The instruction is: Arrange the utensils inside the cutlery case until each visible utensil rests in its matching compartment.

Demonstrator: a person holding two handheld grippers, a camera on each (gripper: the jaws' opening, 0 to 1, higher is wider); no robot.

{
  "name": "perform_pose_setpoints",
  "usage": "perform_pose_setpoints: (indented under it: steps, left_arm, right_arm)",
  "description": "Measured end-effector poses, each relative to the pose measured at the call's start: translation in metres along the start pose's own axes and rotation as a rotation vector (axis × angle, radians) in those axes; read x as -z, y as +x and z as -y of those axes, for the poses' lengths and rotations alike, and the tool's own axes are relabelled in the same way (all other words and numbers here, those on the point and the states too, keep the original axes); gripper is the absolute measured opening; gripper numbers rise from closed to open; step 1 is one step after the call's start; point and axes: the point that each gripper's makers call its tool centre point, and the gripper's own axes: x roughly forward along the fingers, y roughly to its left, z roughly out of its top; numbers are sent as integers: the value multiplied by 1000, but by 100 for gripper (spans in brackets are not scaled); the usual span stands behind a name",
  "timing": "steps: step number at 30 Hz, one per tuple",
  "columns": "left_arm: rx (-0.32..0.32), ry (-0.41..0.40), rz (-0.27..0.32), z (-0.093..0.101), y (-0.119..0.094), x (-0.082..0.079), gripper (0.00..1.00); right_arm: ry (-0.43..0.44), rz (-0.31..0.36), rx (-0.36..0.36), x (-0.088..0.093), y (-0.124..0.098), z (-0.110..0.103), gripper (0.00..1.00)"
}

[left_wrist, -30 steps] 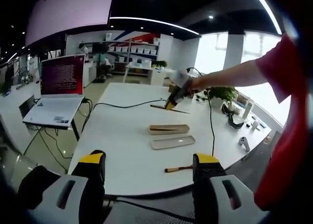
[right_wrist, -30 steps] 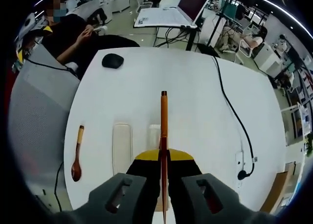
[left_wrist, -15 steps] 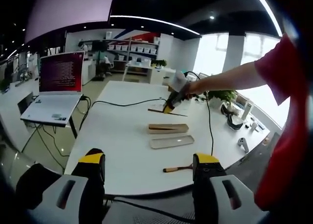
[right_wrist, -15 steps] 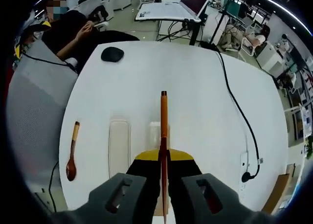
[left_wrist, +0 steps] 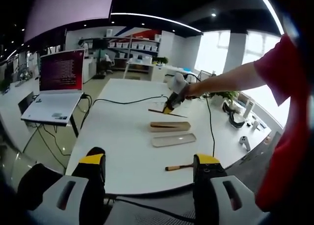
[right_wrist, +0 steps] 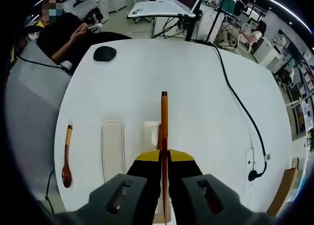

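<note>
The wooden cutlery case [left_wrist: 169,126] lies open on the white table [left_wrist: 122,136], with its pale lid [left_wrist: 173,140] beside it. A brown wooden spoon [left_wrist: 179,167] rests nearer the table's front edge. My right gripper [left_wrist: 170,105], held by a person's hand, hovers just beyond the case, shut on an orange-brown chopstick [left_wrist: 162,111]. In the right gripper view the chopstick [right_wrist: 164,117] juts forward from my shut right gripper [right_wrist: 164,156], above the case [right_wrist: 151,132]. The lid [right_wrist: 113,149] and the spoon [right_wrist: 66,156] lie to its left. My left gripper [left_wrist: 149,166] hangs open off the table's near edge.
A black cable [right_wrist: 240,102] crosses the table to a plug [right_wrist: 254,175]. A black mouse [right_wrist: 104,53] sits at the far side, where a person [right_wrist: 68,36] is seated. An open laptop [left_wrist: 59,82] stands on a side desk. A red sleeve [left_wrist: 284,112] fills the right.
The right gripper's camera has drifted, so case, lid and spoon sit further left in its view. The chopstick stays clamped. In the left gripper view the right gripper has sunk slightly toward the case.
</note>
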Motion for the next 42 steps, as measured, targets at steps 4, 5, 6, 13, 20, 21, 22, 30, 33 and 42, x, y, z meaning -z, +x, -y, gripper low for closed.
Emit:
perform_pose_setpoints:
  steps: [4, 5, 6, 13, 20, 21, 22, 30, 33, 42]
  left_arm:
    - [7, 1, 3, 2, 2, -2, 75]
    - [6, 0, 2, 2, 2, -2, 75]
    - [6, 2, 0, 2, 2, -1, 75]
    - [3, -1, -15, -2, 2, 2, 75]
    - [-2, -6, -29, -4, 4, 6, 75]
    - [-3, -8, -31, -5, 5, 7, 75]
    - [-3, -9, -31, -5, 6, 7, 75]
    - [4, -14, -42, -6, 12, 7, 75]
    - [6, -9, -42, -5, 13, 5, 75]
    - [14, -1, -43, -2, 15, 4, 74]
  right_arm:
    - [10, -11, 32, 8, 8, -3, 1]
    - [4, -13, 42, 11, 11, -4, 1]
    - [6, -14, 41, 13, 14, -6, 1]
    - [19, -27, 24, 22, 28, -16, 1]
    - [60, -39, 14, 31, 38, -11, 1]
    - [62, -40, 13, 32, 39, -10, 1]
    - [69, -39, 11, 33, 40, -10, 1]
    - [105, -58, 5, 42, 50, -11, 1]
    - [102, -83, -11, 47, 48, -16, 1]
    - [96, -103, -28, 55, 55, -14, 0]
